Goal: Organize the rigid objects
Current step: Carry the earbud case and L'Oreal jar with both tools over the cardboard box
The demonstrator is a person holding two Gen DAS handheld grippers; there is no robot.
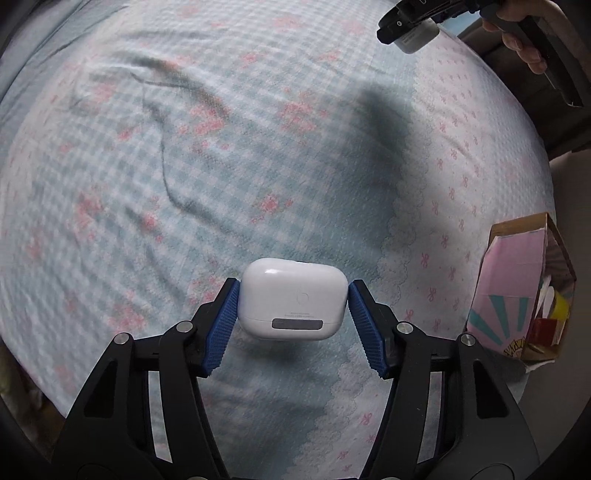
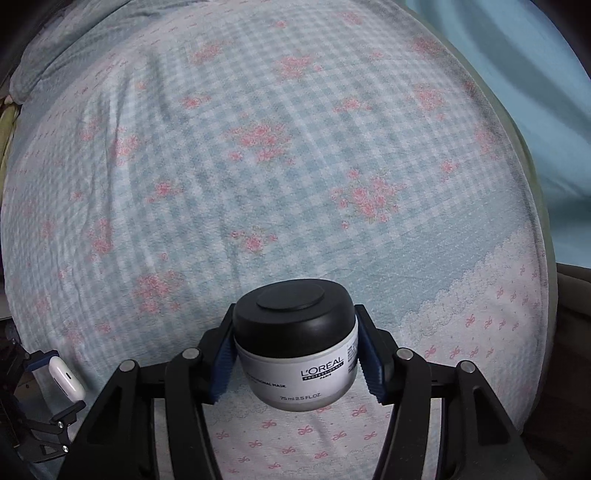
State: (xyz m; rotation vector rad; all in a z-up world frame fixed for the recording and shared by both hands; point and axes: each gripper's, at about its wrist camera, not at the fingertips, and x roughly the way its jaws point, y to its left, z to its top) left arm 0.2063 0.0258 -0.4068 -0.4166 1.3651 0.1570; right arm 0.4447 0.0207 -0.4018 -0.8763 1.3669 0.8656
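My left gripper [image 1: 293, 295] is shut on a white earbuds case [image 1: 291, 301], held above the bed between the blue pads [image 1: 221, 325]. My right gripper [image 2: 295, 332] is shut on a L'Oreal jar [image 2: 295, 343], white with a black lid, also held above the bed. In the left wrist view the right gripper and jar [image 1: 415, 35] show at the top right. In the right wrist view the earbuds case [image 2: 66, 380] in the left gripper shows at the lower left.
A bed with a blue checked, pink-flowered cover [image 1: 221, 166] fills both views. A pink open cardboard box [image 1: 524, 295] with yellow and red items inside sits at the bed's right edge. A blue curtain [image 2: 535, 110] hangs at right.
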